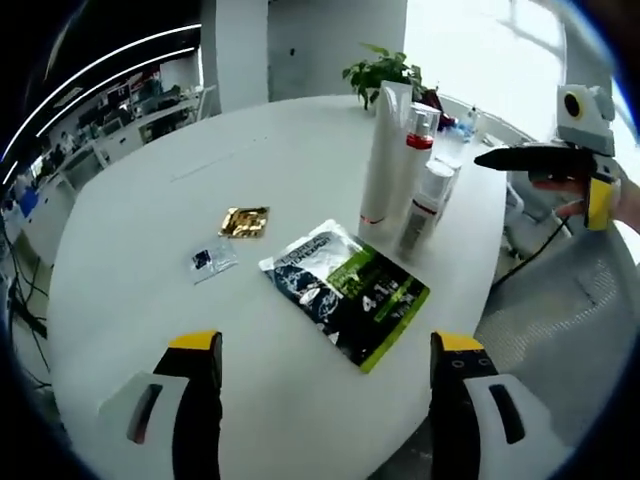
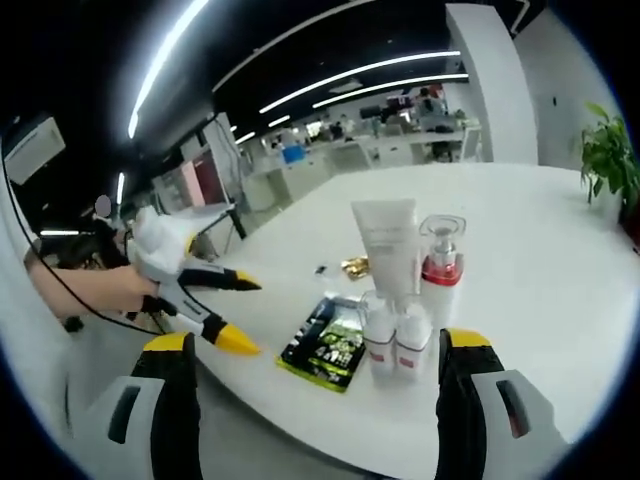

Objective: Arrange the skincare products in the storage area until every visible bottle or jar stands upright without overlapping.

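On the round white table (image 1: 150,200) a tall white tube (image 1: 385,150) stands upright beside a clear pump bottle with a red band (image 1: 418,150) and two small white bottles (image 1: 430,200), all close together. A green and black sachet (image 1: 345,290) lies flat in front of them. My left gripper (image 1: 325,400) is open, back from the table's near edge. My right gripper (image 1: 560,165) hovers off the right edge. In the right gripper view the tube (image 2: 388,245), pump bottle (image 2: 440,265) and small bottles (image 2: 378,340) stand just ahead of my open right gripper (image 2: 320,400). The left gripper (image 2: 215,300) shows with spread jaws.
A gold sachet (image 1: 243,221) and a small clear sachet (image 1: 212,260) lie left of the bottles. A potted plant (image 1: 385,72) stands at the table's far edge. A hand (image 2: 100,285) holds the left gripper. Office desks fill the background.
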